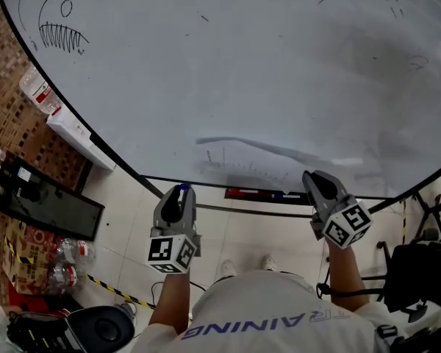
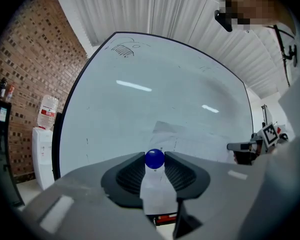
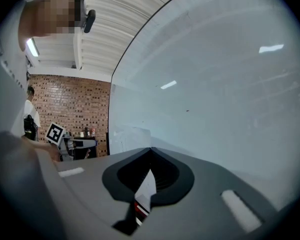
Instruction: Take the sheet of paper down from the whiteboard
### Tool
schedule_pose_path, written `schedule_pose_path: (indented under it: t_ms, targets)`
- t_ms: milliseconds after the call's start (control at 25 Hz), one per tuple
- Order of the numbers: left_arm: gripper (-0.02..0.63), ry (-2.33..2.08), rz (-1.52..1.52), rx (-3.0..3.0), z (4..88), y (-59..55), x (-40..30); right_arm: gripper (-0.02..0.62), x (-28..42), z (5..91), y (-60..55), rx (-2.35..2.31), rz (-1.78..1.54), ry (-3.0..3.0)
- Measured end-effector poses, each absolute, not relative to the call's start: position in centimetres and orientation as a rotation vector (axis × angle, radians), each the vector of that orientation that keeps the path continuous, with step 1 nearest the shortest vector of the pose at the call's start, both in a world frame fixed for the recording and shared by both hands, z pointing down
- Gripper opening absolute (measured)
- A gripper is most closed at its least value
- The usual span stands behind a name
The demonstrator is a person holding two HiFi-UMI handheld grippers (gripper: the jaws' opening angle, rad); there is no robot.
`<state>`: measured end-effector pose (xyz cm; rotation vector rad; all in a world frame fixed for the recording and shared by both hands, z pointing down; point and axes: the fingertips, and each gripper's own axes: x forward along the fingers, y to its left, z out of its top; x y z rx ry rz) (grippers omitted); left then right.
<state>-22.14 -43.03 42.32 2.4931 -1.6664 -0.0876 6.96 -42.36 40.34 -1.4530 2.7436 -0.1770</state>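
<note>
Paper (image 1: 279, 164) lower-centre on whiteboard (image 1: 206, 72) | left gripper (image 2: 155, 155) pinching blue magnet (image 2: 154, 159) | right gripper (image 3: 151, 149) closed, empty | step: likely magnet removal | next: open right, grip paper edge

Whiteboard (image 1: 228, 72) face lies open above; marker tray (image 1: 239, 196), seemingly, juts below.

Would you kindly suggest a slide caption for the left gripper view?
Left gripper shut on a small round blue magnet, the white sheet of paper on the large whiteboard ahead.
</note>
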Motion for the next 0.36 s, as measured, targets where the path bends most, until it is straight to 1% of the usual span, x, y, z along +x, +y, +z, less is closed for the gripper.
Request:
schedule_pose_path:
  t_ms: [360]
  targets:
    - [0.13, -1.664, -0.082, 2.493, 42.56, -42.73, -21.89, 0.008, 6.84, 40.67, -42.4, -1.461, -0.178, 2.744]
